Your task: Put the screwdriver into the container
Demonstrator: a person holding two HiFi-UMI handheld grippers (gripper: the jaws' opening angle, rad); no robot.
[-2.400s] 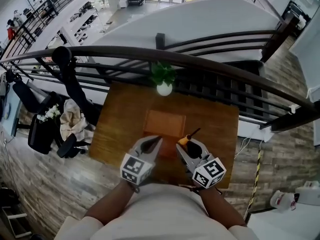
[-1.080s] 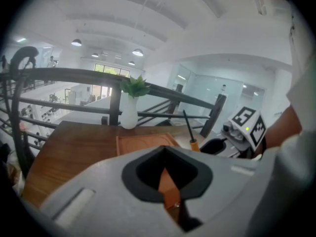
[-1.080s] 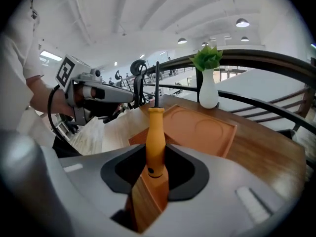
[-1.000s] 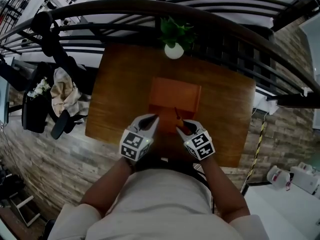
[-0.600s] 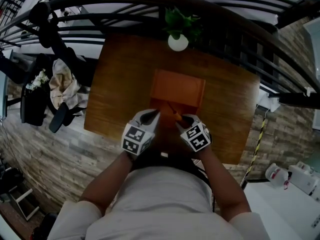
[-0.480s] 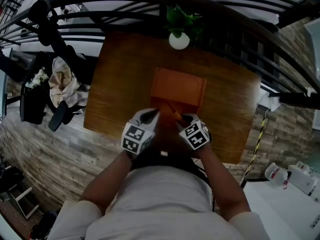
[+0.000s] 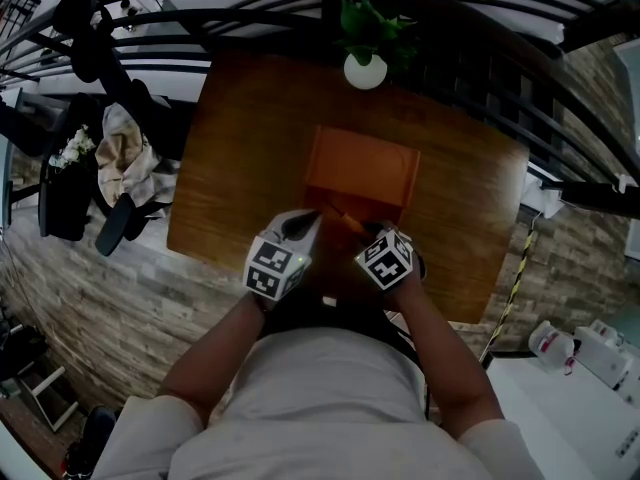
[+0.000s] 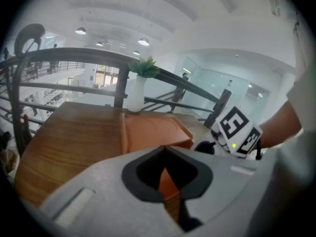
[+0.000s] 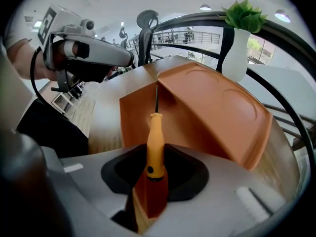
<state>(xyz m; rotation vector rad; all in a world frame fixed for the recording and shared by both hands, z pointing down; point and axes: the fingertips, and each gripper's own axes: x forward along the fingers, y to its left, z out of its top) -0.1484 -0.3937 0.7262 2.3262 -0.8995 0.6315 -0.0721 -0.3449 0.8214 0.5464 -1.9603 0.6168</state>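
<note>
As a person leans over a wood-grain table [image 7: 240,158], the right gripper [image 7: 372,231] clamps the smooth orange-yellow handle of a screwdriver [image 9: 154,142], its jaws having just tightened a little around it. In the right gripper view the tool stands straight along the jaws. Its thin dark shaft points to 12 o'clock, toward the near corner of the container [image 9: 212,107], a glossy orange plastic box with rounded corners whose broad lid-like panel slopes up toward 2 o'clock. A slice of the same orange wall shows through the gap beneath the handle. Only that view shows the grip. From the head view the screwdriver is a short orange streak at the container's 6 o'clock edge, and whether its tip has crossed the rim cannot be told.

The left gripper [image 8: 164,149], grey-bodied with matte black pads, has its jaws together on nothing. Its own view shows the tips meeting, with orange plastic visible through the slit below them. The head view places it at about 7 o'clock of the container and the right gripper at about 5 o'clock. Both forearms [image 7: 440,348] reach forward from a pale shirt [image 7: 320,408], the right gripper pitched more steeply down than the left.

At the table's 12 o'clock edge a white vase [image 7: 365,70] of green leaves stands before a curved dark railing [image 7: 480,63]. The head view shows the vase as a round bulb, the gripper views as a tall, narrow-necked bottle.
</note>
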